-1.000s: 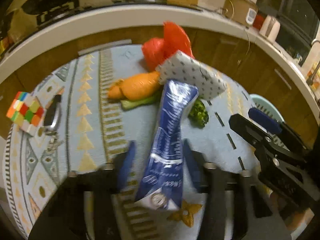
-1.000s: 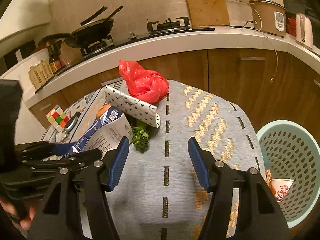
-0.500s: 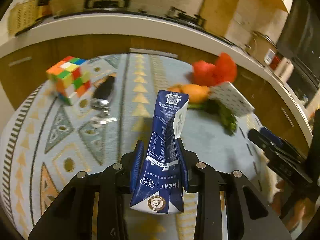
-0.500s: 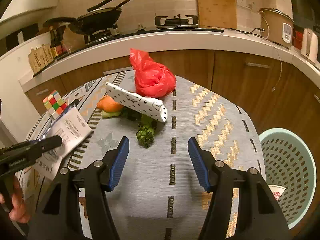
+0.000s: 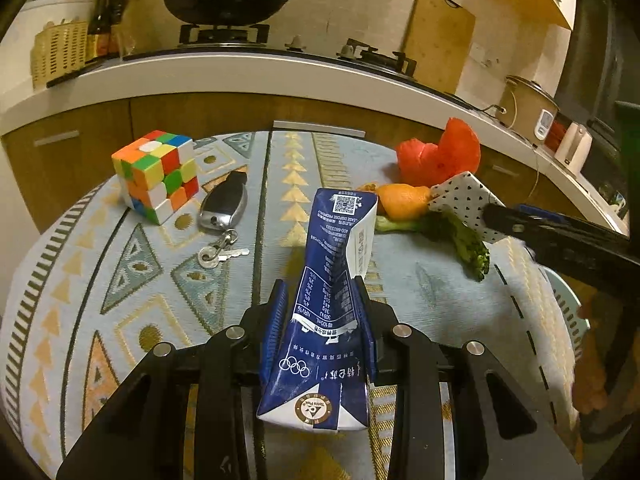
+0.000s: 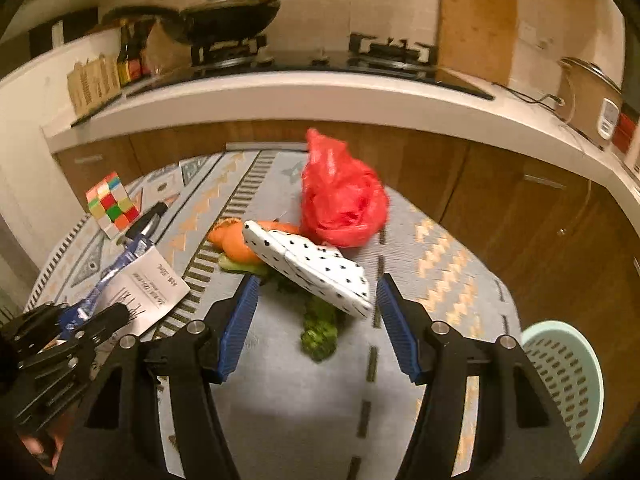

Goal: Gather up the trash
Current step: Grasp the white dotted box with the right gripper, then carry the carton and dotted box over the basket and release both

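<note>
Two tongs are over the tabletop [image 5: 120, 280]. Squeezed tight in the left tongs [image 5: 320, 312] is a flat blue milk carton [image 5: 332, 280], lifted up. A wide gap shows between the blue pads of the right tongs [image 6: 316, 320], and they hold nothing. Just past them a spotted box [image 6: 316, 270] leans on a carrot [image 6: 236, 242] and some greens [image 6: 320, 328]. Behind the spotted box sits a red bag [image 6: 340, 200]. Well to its right is a green basket [image 6: 568, 380]. Far to its left are a color cube [image 5: 158, 176] and a key [image 5: 224, 208].
</note>
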